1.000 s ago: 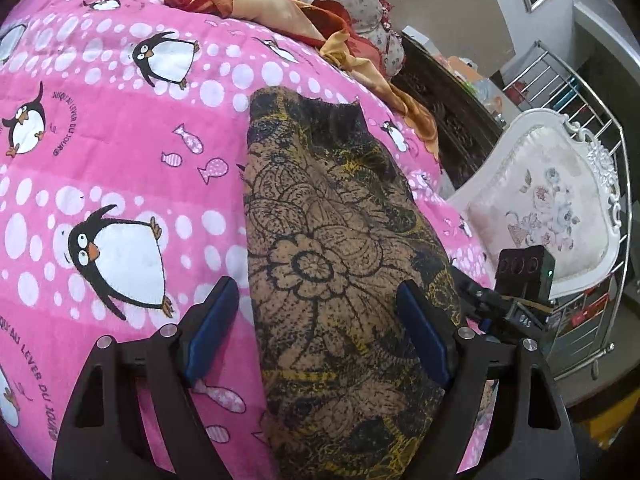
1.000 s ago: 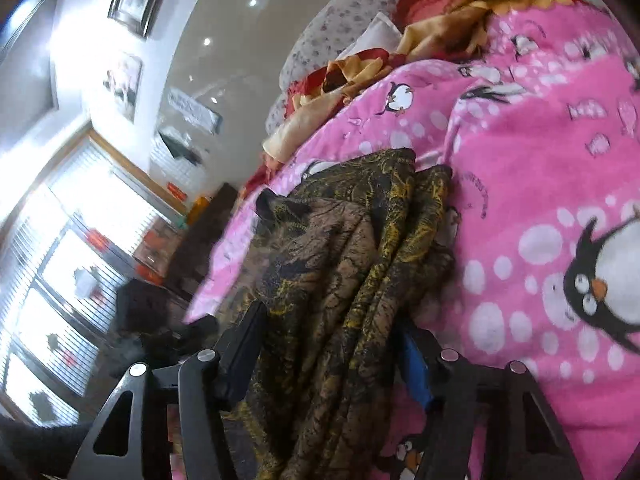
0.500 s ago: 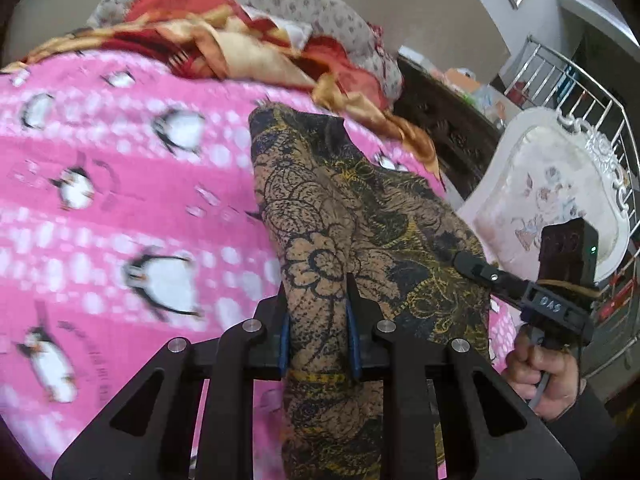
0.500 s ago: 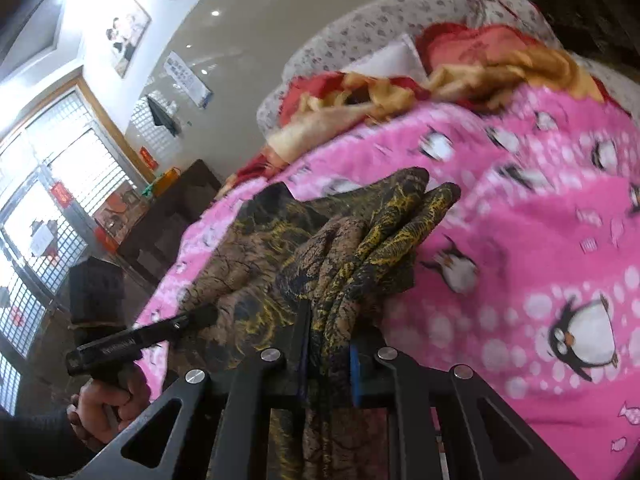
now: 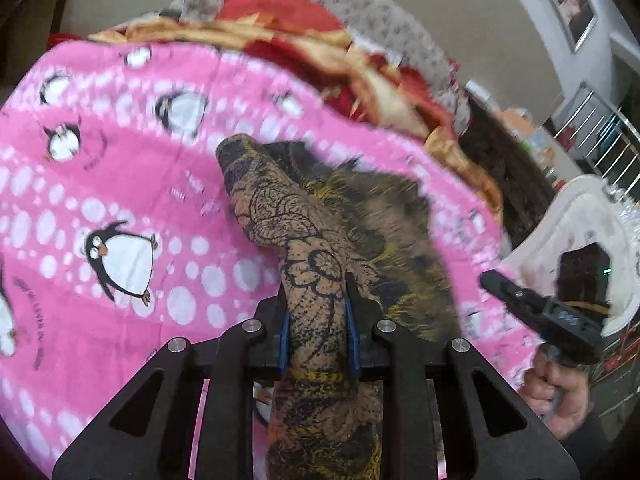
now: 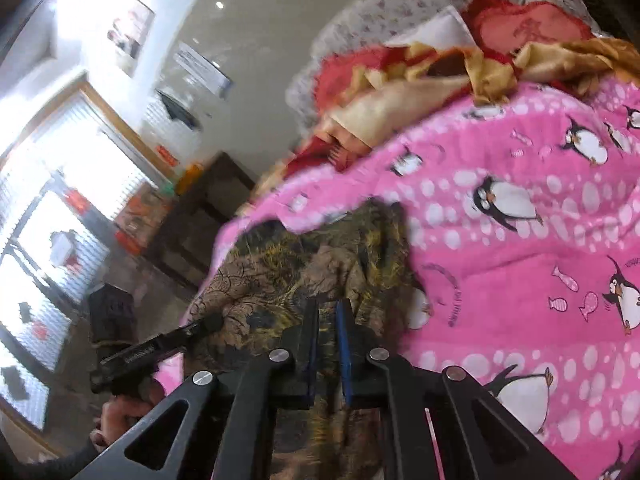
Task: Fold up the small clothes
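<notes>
A brown and black floral garment point(image 5: 304, 224) with yellow marks lies on a pink penguin blanket point(image 5: 120, 200). My left gripper point(image 5: 316, 304) is shut on a bunched fold of it, and the cloth rises from the blanket to the jaws. In the right wrist view my right gripper point(image 6: 326, 320) is shut on another fold of the same garment point(image 6: 288, 272), lifted off the blanket point(image 6: 520, 280). Each gripper shows in the other's view, at the right point(image 5: 536, 304) and at the left point(image 6: 160, 344), held in a hand.
A heap of red and gold bedding point(image 5: 320, 48) and a grey patterned headboard point(image 5: 380, 24) lie at the far end. A white ornate chair point(image 5: 580, 232) and a dark wooden cabinet point(image 5: 512, 168) stand beside the bed on the right. Bright windows point(image 6: 48, 220) fill one wall.
Both grippers went from open around the garment to shut on it, then lifted the pinched folds up and drew the cloth along the blanket.
</notes>
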### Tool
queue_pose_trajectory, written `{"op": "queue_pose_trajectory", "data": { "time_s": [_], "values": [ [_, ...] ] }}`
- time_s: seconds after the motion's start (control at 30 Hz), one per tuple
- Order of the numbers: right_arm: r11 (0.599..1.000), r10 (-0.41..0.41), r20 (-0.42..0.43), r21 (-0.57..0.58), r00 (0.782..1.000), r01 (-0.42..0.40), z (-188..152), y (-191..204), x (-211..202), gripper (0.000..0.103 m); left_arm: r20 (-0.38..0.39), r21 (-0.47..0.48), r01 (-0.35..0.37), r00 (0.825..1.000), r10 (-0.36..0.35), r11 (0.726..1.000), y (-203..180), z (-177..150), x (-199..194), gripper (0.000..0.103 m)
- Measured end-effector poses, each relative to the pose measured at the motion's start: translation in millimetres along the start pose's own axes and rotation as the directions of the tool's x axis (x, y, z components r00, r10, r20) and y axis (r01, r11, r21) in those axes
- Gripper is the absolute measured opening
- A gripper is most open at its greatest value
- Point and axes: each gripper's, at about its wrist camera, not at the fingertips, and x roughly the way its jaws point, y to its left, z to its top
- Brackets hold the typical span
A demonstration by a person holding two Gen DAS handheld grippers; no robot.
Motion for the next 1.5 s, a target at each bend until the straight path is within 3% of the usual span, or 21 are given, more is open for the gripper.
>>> {"op": "queue_pose_trajectory", "data": {
  "time_s": [0.17,0.23,0.27,0.4,0.5,0.57,0.63,0.7,0.8,0.9,1.07,1.17,1.3,1.5],
  "values": [
    [0.987,-0.078,0.027,-0.141,0.997,0.081,-11.5,23.7,-6.1,0.008,-0.009,-0.055,0.016,1.0,-0.016,0.998,22.0,-10.8,4.3,0.03],
    [0.975,-0.116,0.029,-0.188,0.993,0.119,-12.5,35.3,-8.2,0.008,-0.018,-0.087,0.0,1.0,-0.002,0.996,32.9,-11.7,4.7,0.054],
    [0.97,-0.137,0.023,-0.199,0.99,0.139,-12.4,40.3,-7.2,0.008,-0.015,-0.105,-0.005,1.0,0.003,0.994,38.8,-13.3,2.9,0.056],
    [0.951,-0.149,0.004,-0.272,0.989,0.145,-12.5,66.5,3.8,0.009,-0.011,-0.155,0.024,1.0,-0.026,0.988,52.3,-12.5,-3.6,0.058],
    [0.942,-0.162,-0.028,-0.302,0.986,0.146,-13.0,85.3,19.2,0.009,0.034,-0.131,-0.05,0.998,0.055,0.99,46.6,-6.4,-18.2,0.058],
    [0.939,-0.177,-0.047,-0.308,0.983,0.154,-12.8,94.4,32.9,0.009,0.114,-0.118,-0.107,0.986,0.121,0.987,34.8,-0.8,-35.3,0.057],
    [0.937,-0.2,-0.064,-0.304,0.978,0.172,-14.5,97.5,47.9,0.009,0.157,-0.071,-0.08,0.984,0.09,0.994,15.8,3.6,-41.4,0.057],
    [0.934,-0.242,-0.109,-0.296,0.964,0.201,-18.0,93.7,64.6,0.009,0.153,-0.002,-0.065,0.986,0.065,0.998,-2.7,5.0,-36.2,0.058],
    [0.906,-0.363,-0.178,-0.297,0.915,0.301,-28.0,71.6,91.3,0.009,0.105,0.033,-0.068,0.992,0.064,0.997,-16.1,-1.0,-7.4,0.058],
    [0.916,-0.362,-0.127,-0.234,0.923,0.327,-31.9,48.9,85.2,0.009,0.062,0.001,-0.09,0.994,0.09,0.996,-11.4,-4.3,22.9,0.059],
    [0.911,-0.375,-0.073,-0.21,0.924,0.354,-39.4,39.3,84.3,0.005,0.069,0.082,-0.216,0.975,0.211,0.973,-23.4,-7.3,43.2,0.062],
    [0.869,-0.421,-0.029,-0.301,0.907,0.394,-46.7,51.8,87.3,0.005,0.071,0.103,-0.253,0.967,0.247,0.962,-28.1,-8.7,45.0,0.062],
    [0.851,-0.435,0.012,-0.322,0.9,0.415,-51.4,58.9,83.2,0.007,0.076,0.109,-0.269,0.962,0.262,0.957,-29.4,-9.1,46.8,0.062],
    [0.815,-0.507,0.009,-0.32,0.862,0.483,-50.3,73.6,84.4,0.008,0.079,0.096,-0.254,0.966,0.247,0.962,-25.9,-10.2,43.8,0.063]
  ]
}}
